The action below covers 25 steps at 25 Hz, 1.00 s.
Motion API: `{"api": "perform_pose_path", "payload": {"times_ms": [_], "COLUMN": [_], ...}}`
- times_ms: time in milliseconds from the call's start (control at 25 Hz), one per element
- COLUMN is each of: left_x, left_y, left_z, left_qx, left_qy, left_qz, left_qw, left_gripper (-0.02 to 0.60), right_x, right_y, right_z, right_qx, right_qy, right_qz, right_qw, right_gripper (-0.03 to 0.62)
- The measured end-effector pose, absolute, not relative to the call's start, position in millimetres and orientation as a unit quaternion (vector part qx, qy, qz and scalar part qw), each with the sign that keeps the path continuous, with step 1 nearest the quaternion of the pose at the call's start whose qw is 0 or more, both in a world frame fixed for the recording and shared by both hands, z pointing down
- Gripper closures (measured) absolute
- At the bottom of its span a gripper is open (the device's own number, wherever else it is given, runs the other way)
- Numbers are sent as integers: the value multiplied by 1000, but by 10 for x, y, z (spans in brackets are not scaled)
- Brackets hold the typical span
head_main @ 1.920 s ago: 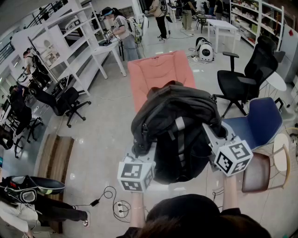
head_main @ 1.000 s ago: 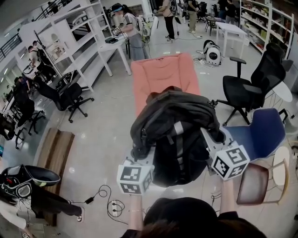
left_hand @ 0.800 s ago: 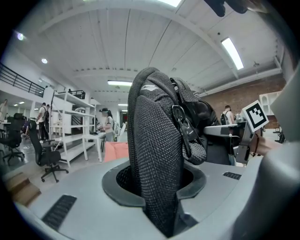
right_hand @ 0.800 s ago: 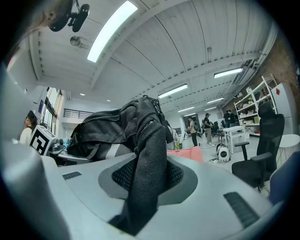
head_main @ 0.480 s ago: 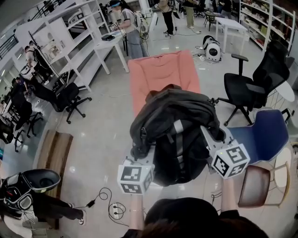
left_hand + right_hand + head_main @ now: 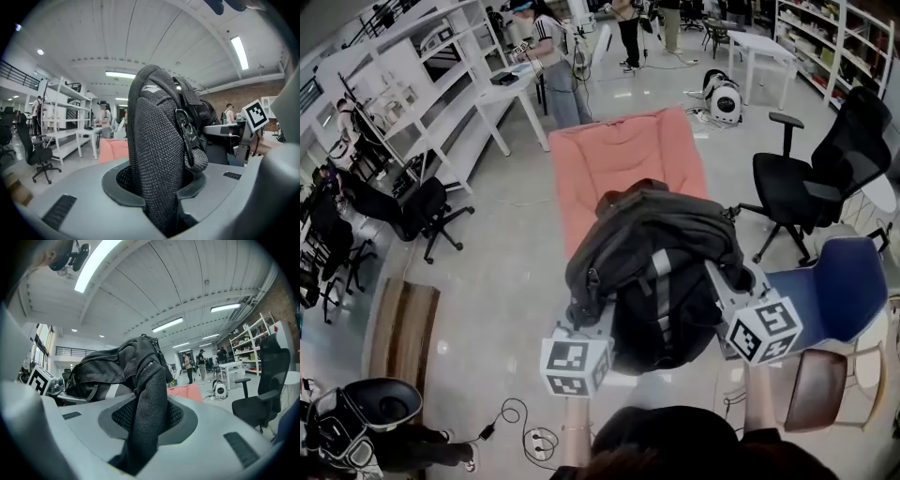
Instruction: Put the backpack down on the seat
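Black coarse-mesh backpack (image 6: 661,272) bulges before cushioned salmon seat (image 6: 623,155).

Your head camera peering steeply down onto your left gripper (image 6: 592,314) and right gripper (image 6: 724,277), each gripper camera riding close behind its own jaws, facing along them, the backpack (image 6: 652,272) between the jaws and pink seat (image 6: 623,159) beyond them shared by all three views.
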<state>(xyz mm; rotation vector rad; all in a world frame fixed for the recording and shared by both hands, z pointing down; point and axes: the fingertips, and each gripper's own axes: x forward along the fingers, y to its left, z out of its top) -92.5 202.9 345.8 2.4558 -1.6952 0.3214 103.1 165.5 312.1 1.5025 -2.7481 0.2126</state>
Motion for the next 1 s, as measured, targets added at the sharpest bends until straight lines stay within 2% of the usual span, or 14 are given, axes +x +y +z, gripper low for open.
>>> {"api": "perform_pose_path", "payload": {"times_ms": [480, 1000], "left_x": [-1233, -1143], "left_y": [1114, 271], "left_z": [3633, 4002], "left_qx": [829, 833], "left_qy": [-539, -520], "left_qz": [121, 144], "left_qw": [88, 123], "left_gripper": [442, 442], "right_x": [731, 824], "right_y": [805, -8], "right_z": [3283, 3628], "right_qx": [502, 520], "right_qy": [-861, -846], "right_qz": [85, 117], "right_qw": [5, 24], "right_gripper": [498, 497]}}
